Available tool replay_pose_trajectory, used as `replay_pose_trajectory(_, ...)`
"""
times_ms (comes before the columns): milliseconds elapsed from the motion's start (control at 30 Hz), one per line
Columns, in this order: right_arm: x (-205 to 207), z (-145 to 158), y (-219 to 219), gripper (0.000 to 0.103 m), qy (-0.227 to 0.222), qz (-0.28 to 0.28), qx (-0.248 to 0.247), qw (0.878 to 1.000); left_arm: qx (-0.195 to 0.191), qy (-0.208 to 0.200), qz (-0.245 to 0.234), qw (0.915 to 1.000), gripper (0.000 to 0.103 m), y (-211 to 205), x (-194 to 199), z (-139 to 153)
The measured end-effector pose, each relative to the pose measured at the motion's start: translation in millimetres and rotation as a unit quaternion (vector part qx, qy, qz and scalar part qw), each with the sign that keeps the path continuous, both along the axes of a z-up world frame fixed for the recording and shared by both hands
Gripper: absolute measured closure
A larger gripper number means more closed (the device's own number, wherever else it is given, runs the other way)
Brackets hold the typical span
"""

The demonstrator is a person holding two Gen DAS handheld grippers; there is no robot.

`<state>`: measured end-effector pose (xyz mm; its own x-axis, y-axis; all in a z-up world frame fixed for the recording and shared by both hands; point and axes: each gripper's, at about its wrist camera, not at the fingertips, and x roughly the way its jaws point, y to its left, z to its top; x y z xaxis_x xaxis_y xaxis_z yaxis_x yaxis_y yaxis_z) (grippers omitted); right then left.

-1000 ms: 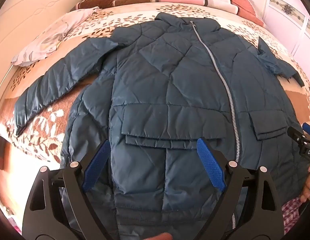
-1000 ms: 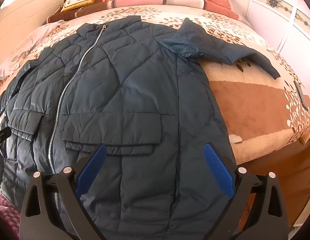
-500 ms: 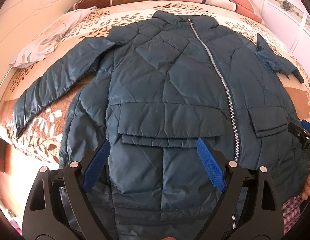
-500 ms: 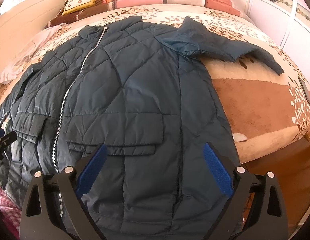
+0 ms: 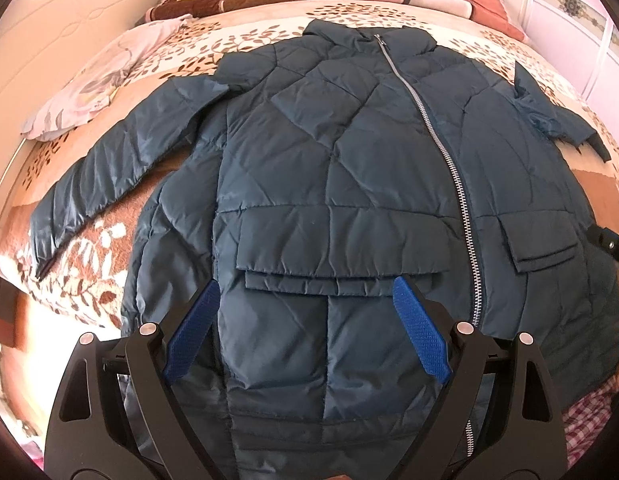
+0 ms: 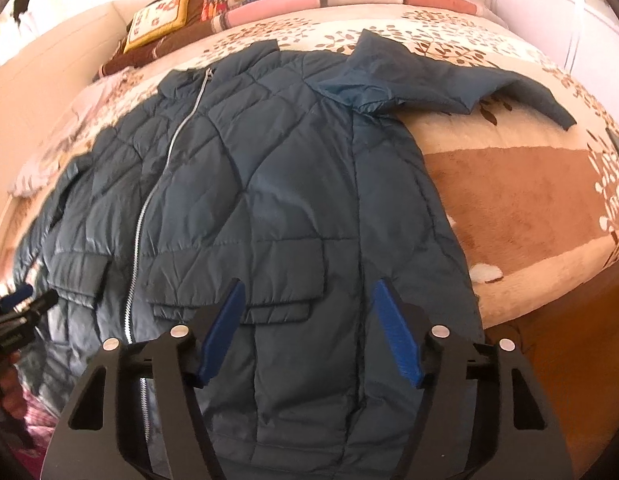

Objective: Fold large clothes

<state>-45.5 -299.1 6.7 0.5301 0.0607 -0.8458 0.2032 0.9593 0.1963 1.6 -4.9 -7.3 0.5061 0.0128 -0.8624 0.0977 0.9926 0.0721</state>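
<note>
Bed point(image 5: 437, 20) first: its leaf-print cover carries the jacket point(image 5: 349, 152) flat, zipped, hem at the near edge. Left gripper point(image 5: 305, 328) gapes wide, empty; right gripper point(image 6: 309, 328), jaws just narrowing, apparently grips nothing yet. Next: pinch the hem.

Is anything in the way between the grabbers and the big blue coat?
No, nothing visible. The coat lies zipped and flat on the bed. The left gripper is open right over the hem. The right gripper has just been closing, with coat fabric between its jaws, but the pads do not yet press on it.
</note>
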Motion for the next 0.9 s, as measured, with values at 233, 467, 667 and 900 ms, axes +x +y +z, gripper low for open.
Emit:
replay_pose_trajectory(233,5.7,3.2,-22.3,0.041,-0.009,-0.012,0.001,1.0,0.022,-0.002,-0.005,0.9997,0.015,-2.1,2.0,1.2)
replay_pose_trajectory(467,18.4,-1.3,-59.6,0.04,-0.007,-0.056,0.035,0.998,0.048,-0.009,-0.012,0.9988,0.015,-5.7,6.3,5.4)
replay_pose_trajectory(667,25.6,3.1,-96.2,0.04,-0.017,-0.092,0.028,0.995,0.057,-0.005,-0.021,0.9981,0.015,-12.1,14.3,4.2)
replay_pose_trajectory(900,40.9,12.1,-136.9,0.04,-0.029,-0.134,-0.006,0.991,0.058,-0.006,-0.025,0.998,0.015,-19.6,25.4,5.5)
